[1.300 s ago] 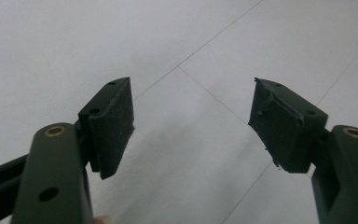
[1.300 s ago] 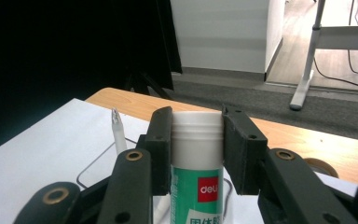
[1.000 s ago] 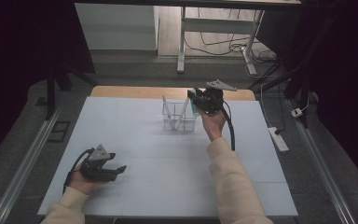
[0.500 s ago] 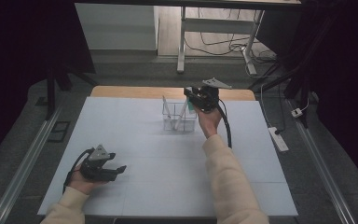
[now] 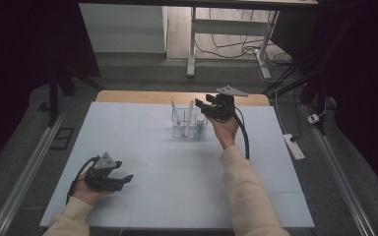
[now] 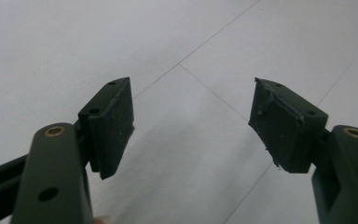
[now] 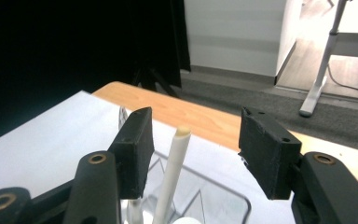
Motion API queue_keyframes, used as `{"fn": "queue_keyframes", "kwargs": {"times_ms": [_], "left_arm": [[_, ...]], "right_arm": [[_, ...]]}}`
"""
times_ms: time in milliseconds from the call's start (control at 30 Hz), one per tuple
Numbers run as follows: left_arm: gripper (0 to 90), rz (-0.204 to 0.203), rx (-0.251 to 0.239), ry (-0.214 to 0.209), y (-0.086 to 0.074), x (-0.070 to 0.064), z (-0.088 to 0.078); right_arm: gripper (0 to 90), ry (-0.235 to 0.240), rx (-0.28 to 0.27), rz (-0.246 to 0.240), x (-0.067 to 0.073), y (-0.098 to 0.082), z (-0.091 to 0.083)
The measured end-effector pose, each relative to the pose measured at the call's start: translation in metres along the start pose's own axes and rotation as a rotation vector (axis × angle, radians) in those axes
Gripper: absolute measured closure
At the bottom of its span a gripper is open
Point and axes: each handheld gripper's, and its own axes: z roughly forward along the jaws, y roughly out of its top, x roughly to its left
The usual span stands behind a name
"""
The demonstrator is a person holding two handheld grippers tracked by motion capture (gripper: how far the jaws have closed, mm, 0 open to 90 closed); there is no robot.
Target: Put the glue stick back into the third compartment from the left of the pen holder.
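Big white table (image 5: pixel 142 137), with the clear plastic organizer (image 5: pixel 189 129) at upper middle of the high view. My right gripper (image 7: pixel 193 154) has just been opening, jaws spread around the white stick (image 7: pixel 172 177) leaning inside, pads off it. Looks light, stiff, slick; I'd pinch near the tip. Left gripper (image 6: pixel 193 126) idles spread, lower left.

We list: rack (image 5: pixel 189 126), clear glossy plastic; stick (image 7: pixel 172 175), smooth matt white plastic; right tongs (image 7: pixel 193 154), matt black plastic with rough pads (image 7: pixel 137 149); surface (image 5: pixel 142 147), matt white sheet over a wood edge.
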Motion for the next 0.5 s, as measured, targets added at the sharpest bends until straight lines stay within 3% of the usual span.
{"fn": "queue_keyframes", "kwargs": {"times_ms": [500], "left_arm": [[30.3,-0.001,0.002,0.005,0.000,-0.001,0.000]], "right_arm": [[44.2,0.037,0.083,-0.039,-0.014,-0.026,-0.037]]}}
